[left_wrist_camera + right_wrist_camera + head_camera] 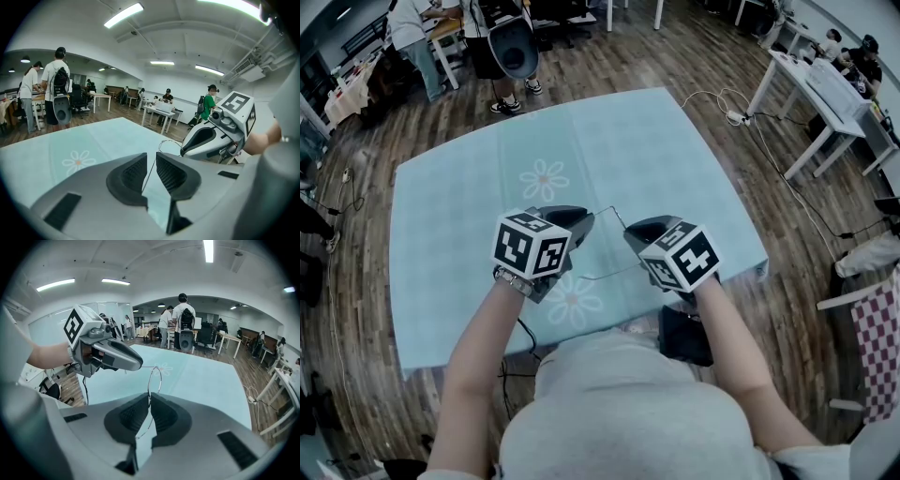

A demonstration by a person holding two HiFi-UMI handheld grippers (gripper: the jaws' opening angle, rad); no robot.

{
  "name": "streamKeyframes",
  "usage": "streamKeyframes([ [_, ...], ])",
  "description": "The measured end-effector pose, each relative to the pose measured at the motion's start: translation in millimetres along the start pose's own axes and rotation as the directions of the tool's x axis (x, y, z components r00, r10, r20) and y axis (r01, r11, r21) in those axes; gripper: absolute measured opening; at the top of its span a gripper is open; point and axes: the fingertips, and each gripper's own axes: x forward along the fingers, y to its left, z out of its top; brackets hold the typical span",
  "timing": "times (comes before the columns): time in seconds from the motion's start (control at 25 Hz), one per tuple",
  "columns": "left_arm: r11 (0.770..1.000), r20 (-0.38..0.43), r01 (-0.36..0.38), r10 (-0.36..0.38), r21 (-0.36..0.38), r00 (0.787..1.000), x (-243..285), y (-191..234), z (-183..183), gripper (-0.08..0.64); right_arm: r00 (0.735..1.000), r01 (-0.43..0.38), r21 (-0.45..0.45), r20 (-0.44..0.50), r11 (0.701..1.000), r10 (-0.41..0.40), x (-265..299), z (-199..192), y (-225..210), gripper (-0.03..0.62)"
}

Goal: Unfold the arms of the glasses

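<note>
Thin wire-framed glasses (pixel 609 274) hang in the air between my two grippers, above a light-blue tablecloth with daisy prints (pixel 628 141). In the right gripper view, my right gripper (pixel 149 401) is shut on the round lens rim (pixel 155 376), which sticks up past the pads. In the left gripper view, my left gripper (pixel 151 161) has a narrow gap between its pads. A thin wire arm of the glasses (pixel 148 177) runs through that gap, and the pads do not press on it. The two grippers' tips sit close together, the left gripper (pixel 581 221) facing the right gripper (pixel 634 232).
Two people stand beyond the table's far edge (pixel 502 56). White desks with seated people (pixel 825 84) are at the right. A cable and power strip (pixel 733 117) lie on the wooden floor. A checkered chair (pixel 877 328) stands at the near right.
</note>
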Motion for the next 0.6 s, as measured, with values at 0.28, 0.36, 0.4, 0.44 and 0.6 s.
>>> streamKeyframes([
  [0.28, 0.997, 0.007, -0.052, 0.052, 0.062, 0.999, -0.9, 1.4, 1.4, 0.088, 1.000, 0.005, 0.022, 0.001, 1.000, -0.005, -1.2, -1.0, -2.4, 0.018],
  [0.36, 0.994, 0.008, -0.075, 0.075, 0.085, 0.997, -1.2, 2.8, 0.1, 0.098, 1.000, 0.004, 0.025, 0.000, 1.000, -0.004, -0.8, -1.8, -1.8, 0.018],
  [0.4, 0.992, 0.010, -0.088, 0.087, 0.095, 0.996, -1.7, 3.6, -0.7, 0.108, 1.000, 0.004, 0.025, 0.000, 1.000, -0.004, -0.6, -2.3, -1.3, 0.018],
  [0.44, 0.989, 0.016, -0.101, 0.100, 0.106, 0.995, -2.6, 4.4, -0.9, 0.122, 1.000, 0.005, 0.027, 0.000, 1.000, -0.005, -0.3, -2.6, -0.9, 0.018],
  [0.6, 0.978, 0.069, -0.143, 0.134, 0.152, 0.989, -6.5, 4.1, 3.7, 0.146, 1.000, 0.017, 0.049, 0.008, 0.999, -0.018, -0.2, -1.7, -3.1, 0.018],
])
